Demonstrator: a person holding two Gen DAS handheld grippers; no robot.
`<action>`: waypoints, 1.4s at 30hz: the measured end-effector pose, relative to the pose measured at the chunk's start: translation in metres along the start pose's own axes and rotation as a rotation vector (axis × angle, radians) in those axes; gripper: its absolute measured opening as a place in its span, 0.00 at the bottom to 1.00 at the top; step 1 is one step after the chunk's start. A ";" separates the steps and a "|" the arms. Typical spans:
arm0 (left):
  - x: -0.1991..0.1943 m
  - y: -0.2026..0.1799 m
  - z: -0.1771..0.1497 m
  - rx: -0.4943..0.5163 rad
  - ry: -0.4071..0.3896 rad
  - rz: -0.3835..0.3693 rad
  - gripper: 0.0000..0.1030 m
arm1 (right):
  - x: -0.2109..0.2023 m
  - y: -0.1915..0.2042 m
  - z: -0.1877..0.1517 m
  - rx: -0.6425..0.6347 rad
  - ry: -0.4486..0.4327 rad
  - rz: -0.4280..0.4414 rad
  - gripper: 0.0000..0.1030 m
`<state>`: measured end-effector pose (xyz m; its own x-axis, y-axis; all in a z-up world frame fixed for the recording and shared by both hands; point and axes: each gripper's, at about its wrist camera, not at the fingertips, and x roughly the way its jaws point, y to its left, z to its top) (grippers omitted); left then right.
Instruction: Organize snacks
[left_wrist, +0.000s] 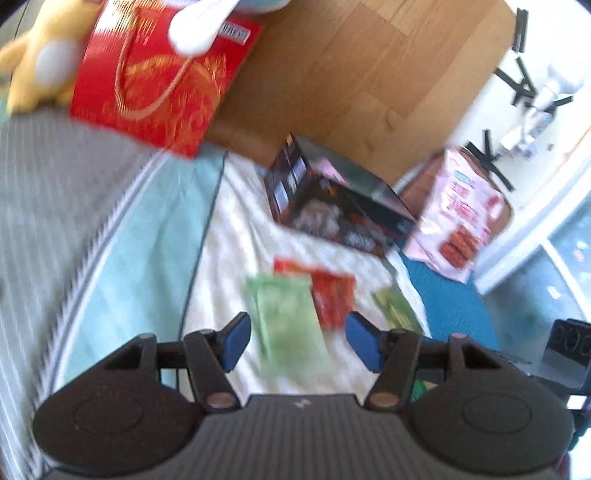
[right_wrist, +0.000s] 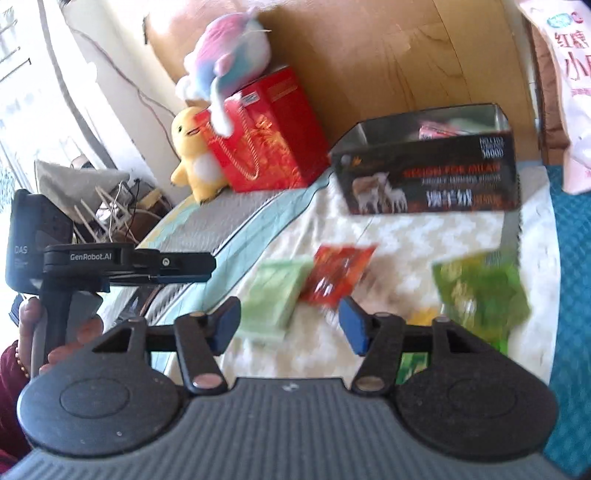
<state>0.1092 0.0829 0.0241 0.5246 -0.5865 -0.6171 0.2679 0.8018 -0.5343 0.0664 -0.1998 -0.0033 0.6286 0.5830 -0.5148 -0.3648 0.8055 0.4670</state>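
Note:
A pale green snack packet (left_wrist: 288, 317) (right_wrist: 275, 291), a red snack packet (left_wrist: 328, 295) (right_wrist: 338, 275) and a darker green packet (left_wrist: 397, 308) (right_wrist: 480, 291) lie on a white cloth (left_wrist: 240, 229) (right_wrist: 424, 236). Behind them stands an open black box (left_wrist: 343, 210) (right_wrist: 428, 173) with packets inside. My left gripper (left_wrist: 297, 341) hovers open above the pale green packet, nothing between its blue pads. My right gripper (right_wrist: 290, 325) is open too, over the pale green and red packets, holding nothing. The left gripper's body shows at the left of the right wrist view, held by a hand (right_wrist: 70, 328).
A red gift bag (left_wrist: 159, 81) (right_wrist: 266, 136), a yellow plush (left_wrist: 40, 55) (right_wrist: 195, 151) and a pink-blue plush (right_wrist: 229, 55) stand at the back. A large pink snack bag (left_wrist: 458, 210) (right_wrist: 565, 88) leans at the right. A wooden board (left_wrist: 351, 74) backs the bed; a teal mat (right_wrist: 570, 280) lies at the right.

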 end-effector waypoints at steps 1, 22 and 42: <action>-0.006 0.001 -0.010 -0.001 0.008 -0.031 0.56 | -0.011 0.005 -0.009 0.000 -0.017 0.011 0.60; 0.012 -0.068 -0.096 0.289 0.168 -0.084 0.31 | 0.002 0.069 -0.085 -0.371 0.046 -0.227 0.53; 0.128 -0.084 0.138 0.221 -0.054 0.059 0.34 | 0.117 -0.022 0.134 -0.384 -0.112 -0.299 0.51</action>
<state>0.2657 -0.0442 0.0697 0.5858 -0.5354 -0.6084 0.4023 0.8438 -0.3551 0.2397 -0.1632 0.0226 0.8063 0.3229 -0.4956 -0.3710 0.9286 0.0013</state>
